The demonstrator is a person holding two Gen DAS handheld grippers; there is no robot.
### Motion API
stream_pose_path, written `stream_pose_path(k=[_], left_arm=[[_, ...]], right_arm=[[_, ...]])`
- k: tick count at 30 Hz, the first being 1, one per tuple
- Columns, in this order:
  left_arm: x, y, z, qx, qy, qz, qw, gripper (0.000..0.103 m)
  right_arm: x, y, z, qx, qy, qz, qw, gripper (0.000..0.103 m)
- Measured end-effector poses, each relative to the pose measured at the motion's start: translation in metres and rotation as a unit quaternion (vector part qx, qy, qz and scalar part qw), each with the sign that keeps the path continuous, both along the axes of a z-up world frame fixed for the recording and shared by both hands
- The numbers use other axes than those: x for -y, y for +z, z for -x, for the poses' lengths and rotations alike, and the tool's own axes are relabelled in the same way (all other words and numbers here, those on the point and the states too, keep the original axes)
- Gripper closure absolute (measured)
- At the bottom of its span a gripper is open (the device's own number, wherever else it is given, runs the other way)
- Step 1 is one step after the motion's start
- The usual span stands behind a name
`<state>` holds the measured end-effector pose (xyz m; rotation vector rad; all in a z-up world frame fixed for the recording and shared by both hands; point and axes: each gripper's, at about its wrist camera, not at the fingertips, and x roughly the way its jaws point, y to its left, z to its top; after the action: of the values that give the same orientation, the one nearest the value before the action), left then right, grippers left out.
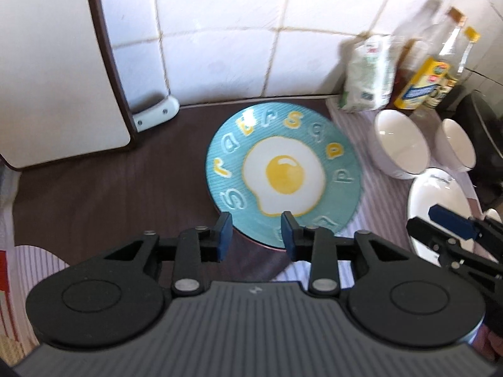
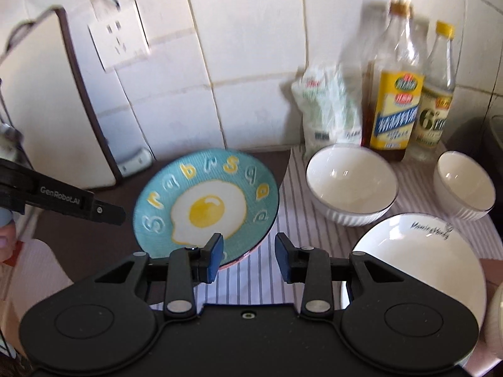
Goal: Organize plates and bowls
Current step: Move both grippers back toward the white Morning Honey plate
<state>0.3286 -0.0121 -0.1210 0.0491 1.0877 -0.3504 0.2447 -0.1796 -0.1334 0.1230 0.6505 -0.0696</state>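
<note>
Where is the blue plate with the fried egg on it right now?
In the right wrist view the blue egg plate lies flat on the dark counter, left of the larger white bowl, its right edge overlapping the striped cloth.

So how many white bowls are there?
2: the bigger bowl sits on the striped cloth before the bottles, and the smaller bowl is at its right. More may be hidden.

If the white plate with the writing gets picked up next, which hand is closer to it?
The right. Its tool is open and empty, with the white plate just beside its right finger. The left tool, also empty, hangs over the near rim of the blue egg plate, farther from it.
</note>
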Motion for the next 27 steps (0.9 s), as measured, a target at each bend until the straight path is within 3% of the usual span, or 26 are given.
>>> stream_pose_path(k=[11, 21, 27], left_arm=[[0.046, 0.051, 0.061, 0.019, -0.059, 0.001, 0.9981, 0.056], [0.083, 0.067, 0.098, 0.026, -0.111, 0.004, 0.9934, 0.035], [0.105, 0.061, 0.108, 0.018, -0.135, 0.005, 0.9906, 0.026]], right_arm=[[0.027, 0.042, 0.078, 0.043, -0.005, 0.02, 0.999, 0.056], [0.054, 0.053, 0.135, 0.058, -0.024, 0.045, 0.997, 0.045], [0.068, 0.045, 0.155, 0.061, -0.039, 0.039, 0.997, 0.037]])
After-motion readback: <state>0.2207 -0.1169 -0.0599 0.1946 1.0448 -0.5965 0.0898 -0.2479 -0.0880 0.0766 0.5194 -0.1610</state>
